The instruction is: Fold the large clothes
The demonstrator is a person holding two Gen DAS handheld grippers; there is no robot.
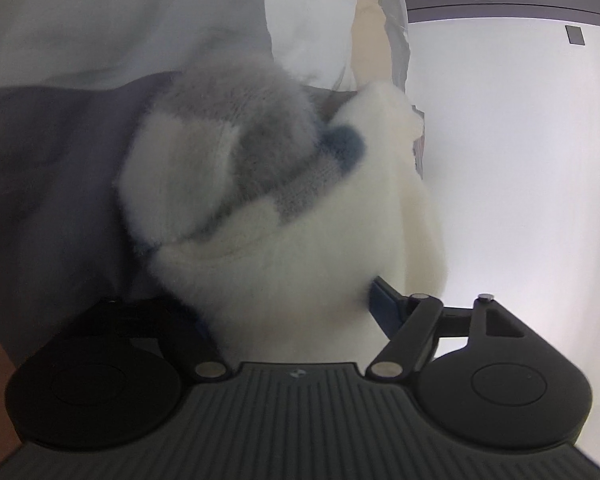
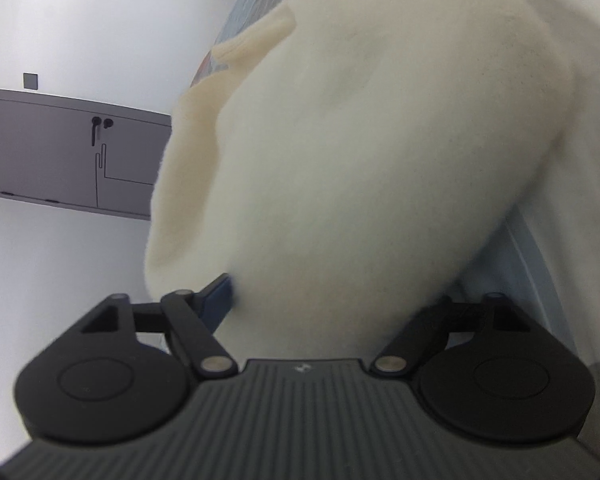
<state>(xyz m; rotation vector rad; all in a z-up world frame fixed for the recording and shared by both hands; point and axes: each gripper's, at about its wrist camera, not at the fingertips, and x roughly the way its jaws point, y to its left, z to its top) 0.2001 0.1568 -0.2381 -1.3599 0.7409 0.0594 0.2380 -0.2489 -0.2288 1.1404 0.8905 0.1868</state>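
A fluffy white sweater [image 1: 300, 240] with grey and blue patches fills the middle of the left wrist view, bunched up. My left gripper [image 1: 284, 292] is shut on its bulky lower fold. One blue pad [image 1: 382, 300] presses its right side, and the other finger is buried in the fabric. In the right wrist view the same sweater [image 2: 340, 140] shows as a thick cream-white mass hanging in front of the camera. My right gripper [image 2: 336, 288] is shut on it. Its blue pad [image 2: 220, 300] presses the left side, and the right finger is hidden by the cloth.
A dark purple cloth [image 1: 60, 160] and a pale blue-grey cloth [image 1: 120, 20] lie to the left, with a white bag [image 1: 300, 20] behind. A white surface [image 1: 520, 160] stretches to the right. A grey panel [image 2: 60, 152] stands beyond it. Patterned fabric [image 2: 252, 0] peeks out behind the sweater.
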